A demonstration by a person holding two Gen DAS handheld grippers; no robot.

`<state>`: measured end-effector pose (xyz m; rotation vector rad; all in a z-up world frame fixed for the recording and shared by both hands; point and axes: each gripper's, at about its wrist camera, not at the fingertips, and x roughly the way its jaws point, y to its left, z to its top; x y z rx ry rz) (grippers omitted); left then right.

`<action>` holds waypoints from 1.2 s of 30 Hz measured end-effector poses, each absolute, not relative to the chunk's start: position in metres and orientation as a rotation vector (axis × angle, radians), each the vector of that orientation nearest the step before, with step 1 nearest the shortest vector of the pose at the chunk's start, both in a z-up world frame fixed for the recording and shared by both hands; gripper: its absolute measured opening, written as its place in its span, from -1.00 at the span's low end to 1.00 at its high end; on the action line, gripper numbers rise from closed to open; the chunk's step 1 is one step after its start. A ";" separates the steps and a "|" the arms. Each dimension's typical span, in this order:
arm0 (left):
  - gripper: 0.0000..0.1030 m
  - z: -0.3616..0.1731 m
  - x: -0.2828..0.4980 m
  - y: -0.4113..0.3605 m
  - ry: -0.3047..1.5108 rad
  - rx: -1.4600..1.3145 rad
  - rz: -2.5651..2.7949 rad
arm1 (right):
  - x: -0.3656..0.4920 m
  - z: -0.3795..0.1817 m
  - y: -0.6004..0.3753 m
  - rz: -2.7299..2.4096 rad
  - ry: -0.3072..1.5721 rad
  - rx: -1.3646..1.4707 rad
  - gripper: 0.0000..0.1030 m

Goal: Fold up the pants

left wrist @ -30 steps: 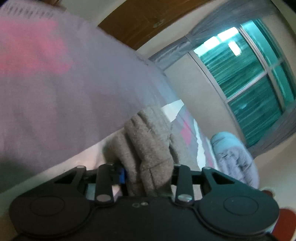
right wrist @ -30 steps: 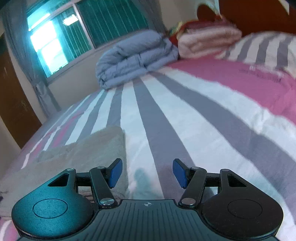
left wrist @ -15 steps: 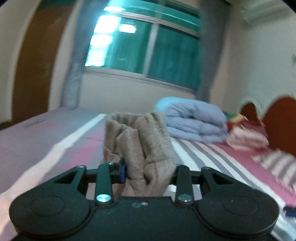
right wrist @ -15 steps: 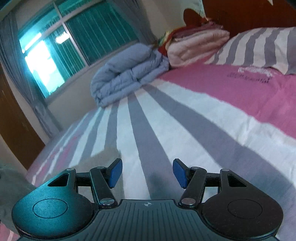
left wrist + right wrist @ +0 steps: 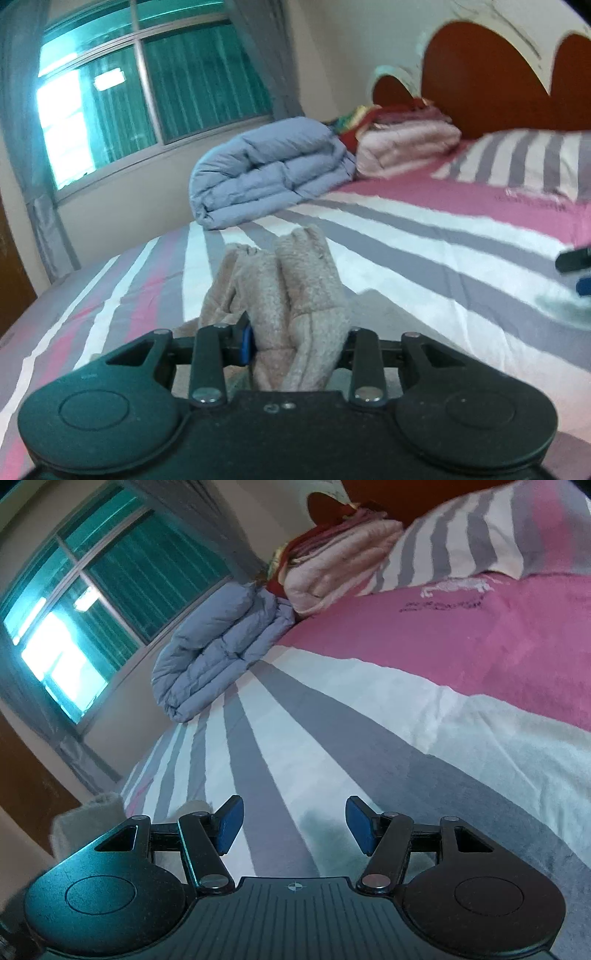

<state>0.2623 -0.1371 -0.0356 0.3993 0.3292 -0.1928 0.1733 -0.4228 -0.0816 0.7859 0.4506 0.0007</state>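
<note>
Since a second ago the left gripper has swung from facing the tilted bedspread and window to looking level along the bed toward the headboard, carrying the pants with it. Its jaws are clamped on a bunched tan fold of the pants, which stands up between them; only the blue pad on one side shows, the other being hidden behind the cloth. More tan fabric lies on the striped bedspread just under and beside the gripper. The right gripper has tilted, so the bed now slants across its view. Its jaws stand wide apart with nothing between them, hovering over the grey and white stripes. A pale edge of the pants shows at the left of the right wrist view. A folded blue duvet lies near the window, with a pink blanket beside it and a striped pillow by the headboard.
</note>
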 end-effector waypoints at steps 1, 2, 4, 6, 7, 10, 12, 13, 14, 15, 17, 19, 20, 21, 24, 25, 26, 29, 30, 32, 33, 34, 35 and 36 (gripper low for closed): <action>-0.54 -0.039 0.262 -0.142 0.325 0.422 -0.198 | 0.174 -0.083 -0.426 -0.001 0.452 0.800 0.19; -0.54 -0.042 0.262 -0.147 0.328 0.438 -0.206 | 0.174 -0.085 -0.428 -0.007 0.456 0.809 0.19; -0.54 -0.048 0.260 -0.156 0.338 0.463 -0.208 | 0.174 -0.087 -0.432 -0.019 0.465 0.819 0.19; -0.54 -0.054 0.262 -0.163 0.345 0.482 -0.196 | 0.175 -0.088 -0.435 -0.026 0.467 0.827 0.19; -0.54 -0.056 0.261 -0.165 0.346 0.485 -0.189 | 0.175 -0.089 -0.435 -0.029 0.469 0.830 0.19; -0.54 -0.059 0.259 -0.172 0.341 0.514 -0.166 | 0.178 -0.088 -0.435 -0.035 0.472 0.831 0.19; -0.53 -0.062 0.258 -0.176 0.340 0.544 -0.158 | 0.179 -0.088 -0.435 -0.041 0.472 0.832 0.19; -0.53 -0.064 0.258 -0.179 0.339 0.556 -0.154 | 0.179 -0.088 -0.436 -0.045 0.472 0.833 0.19; -0.52 -0.066 0.258 -0.181 0.338 0.571 -0.149 | 0.179 -0.088 -0.436 -0.050 0.473 0.831 0.19; -0.45 -0.067 0.257 -0.183 0.341 0.585 -0.149 | 0.179 -0.088 -0.435 -0.053 0.476 0.828 0.19; -0.15 -0.070 0.251 -0.191 0.339 0.620 -0.167 | 0.179 -0.088 -0.433 -0.061 0.480 0.814 0.19; 0.28 -0.067 0.240 -0.193 0.315 0.593 -0.251 | 0.182 -0.088 -0.430 -0.068 0.486 0.799 0.19; 0.34 -0.065 0.232 -0.194 0.297 0.589 -0.282 | 0.184 -0.088 -0.429 -0.071 0.489 0.792 0.19; 0.34 -0.065 0.226 -0.196 0.280 0.597 -0.285 | 0.184 -0.088 -0.427 -0.074 0.491 0.785 0.19; 0.26 -0.061 0.214 -0.189 0.292 0.549 -0.288 | 0.184 -0.089 -0.426 -0.077 0.493 0.772 0.19; 0.26 -0.060 0.210 -0.185 0.293 0.541 -0.277 | 0.184 -0.089 -0.426 -0.077 0.494 0.768 0.19; 0.26 -0.059 0.205 -0.182 0.294 0.540 -0.273 | 0.184 -0.089 -0.425 -0.079 0.496 0.764 0.19; 0.26 -0.056 0.194 -0.175 0.293 0.537 -0.264 | 0.184 -0.089 -0.423 -0.085 0.498 0.752 0.19; 0.26 -0.056 0.192 -0.173 0.295 0.532 -0.260 | 0.184 -0.088 -0.422 -0.087 0.500 0.745 0.19; 0.26 -0.053 0.190 -0.168 0.291 0.525 -0.250 | 0.184 -0.088 -0.420 -0.089 0.503 0.734 0.19; 0.26 -0.052 0.188 -0.166 0.289 0.522 -0.246 | 0.184 -0.088 -0.419 -0.091 0.505 0.729 0.19; 0.26 -0.050 0.186 -0.163 0.286 0.517 -0.241 | 0.184 -0.088 -0.417 -0.092 0.507 0.721 0.20; 0.26 -0.048 0.185 -0.159 0.282 0.512 -0.232 | 0.186 -0.086 -0.416 -0.092 0.510 0.713 0.20; 0.26 -0.046 0.183 -0.155 0.277 0.510 -0.222 | 0.186 -0.085 -0.415 -0.093 0.513 0.707 0.20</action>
